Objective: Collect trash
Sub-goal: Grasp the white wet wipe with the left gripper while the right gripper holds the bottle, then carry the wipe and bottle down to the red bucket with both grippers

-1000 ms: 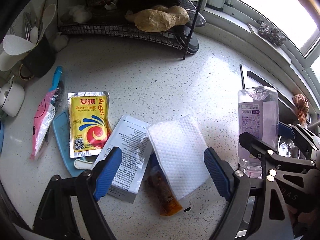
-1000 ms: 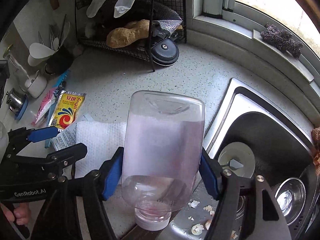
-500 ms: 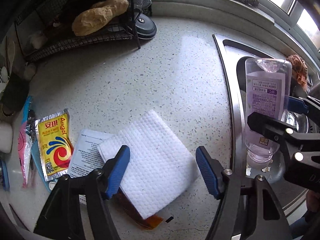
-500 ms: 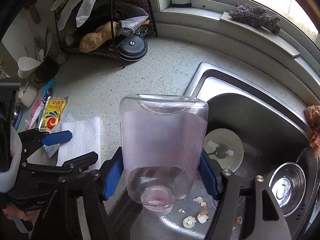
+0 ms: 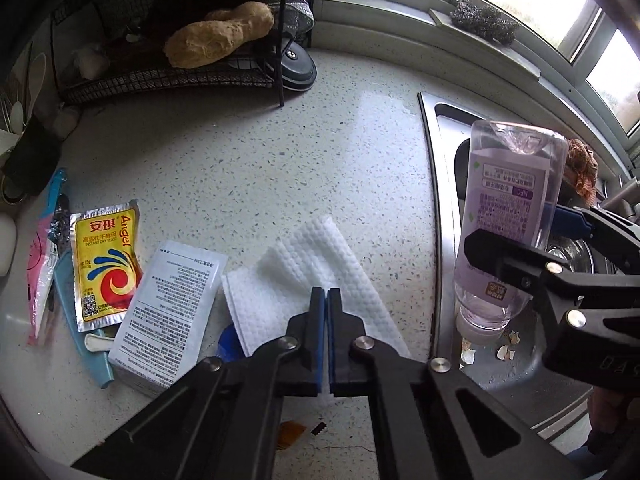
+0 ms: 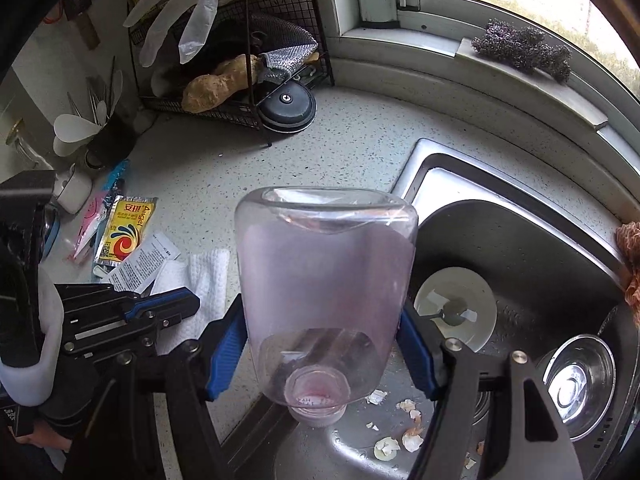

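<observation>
My left gripper (image 5: 325, 292) is shut on a white paper towel (image 5: 320, 248), which lies on the speckled counter and bunches into a ridge at the pads. Left of the towel lie a white printed packet (image 5: 168, 312), a yellow yeast sachet (image 5: 106, 264) and a pink wrapper (image 5: 40, 268). An orange wrapper (image 5: 288, 436) peeks out below the towel. My right gripper (image 6: 322, 344) is shut on a clear bottle (image 6: 324, 280), held cap down over the sink's near edge. Eggshell bits (image 6: 400, 436) lie in the sink.
A steel sink (image 6: 520, 184) at the right holds a white dish (image 6: 456, 308) and a steel bowl (image 6: 576, 384). A black wire rack (image 5: 160, 80) stands at the back of the counter, a utensil holder (image 6: 112, 140) to its left. A scrubber (image 6: 524, 50) rests on the windowsill.
My left gripper's jaws went from wide open to shut over the towel, which has puckered. My right gripper has carried the bottle from above the counter to the sink edge.
</observation>
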A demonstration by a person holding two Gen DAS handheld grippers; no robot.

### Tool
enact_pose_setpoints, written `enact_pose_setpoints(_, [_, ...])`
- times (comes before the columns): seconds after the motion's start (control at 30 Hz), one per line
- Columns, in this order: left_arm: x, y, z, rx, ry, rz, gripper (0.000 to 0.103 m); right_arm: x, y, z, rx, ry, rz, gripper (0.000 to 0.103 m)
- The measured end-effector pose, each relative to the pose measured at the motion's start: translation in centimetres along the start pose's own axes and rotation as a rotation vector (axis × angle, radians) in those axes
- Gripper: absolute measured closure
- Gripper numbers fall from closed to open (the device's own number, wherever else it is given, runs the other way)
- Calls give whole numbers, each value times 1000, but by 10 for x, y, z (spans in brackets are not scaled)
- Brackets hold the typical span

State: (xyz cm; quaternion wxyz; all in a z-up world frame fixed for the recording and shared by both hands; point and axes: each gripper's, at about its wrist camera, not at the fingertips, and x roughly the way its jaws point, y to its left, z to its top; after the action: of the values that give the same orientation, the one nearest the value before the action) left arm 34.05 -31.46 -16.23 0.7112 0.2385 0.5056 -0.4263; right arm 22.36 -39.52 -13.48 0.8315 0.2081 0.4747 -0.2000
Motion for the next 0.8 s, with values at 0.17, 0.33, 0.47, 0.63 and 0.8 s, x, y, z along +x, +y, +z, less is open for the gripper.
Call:
enact_pose_setpoints(0.17, [-26,9,-9,-50,-42,-4,102,-12,14,-2,-27,-21,19,36])
enact_pose_setpoints(0.33, [-54,22,-35,-94,-72,29,102,-24,38,-6,-72,-43,42,36])
enact_pose_setpoints(0.47, [-83,39,-61,-139,-106,59,102,-34,64,-16,-123,-59,71,36])
enact_pose_setpoints(0.63, [-113,54,-99,-198,-140,101,102,-47,99,-35,-196,-70,108,36])
enact_pose_setpoints(0.8, [-143,67,-149,-271,-163,142,102,-61,130,-62,-267,-72,141,36])
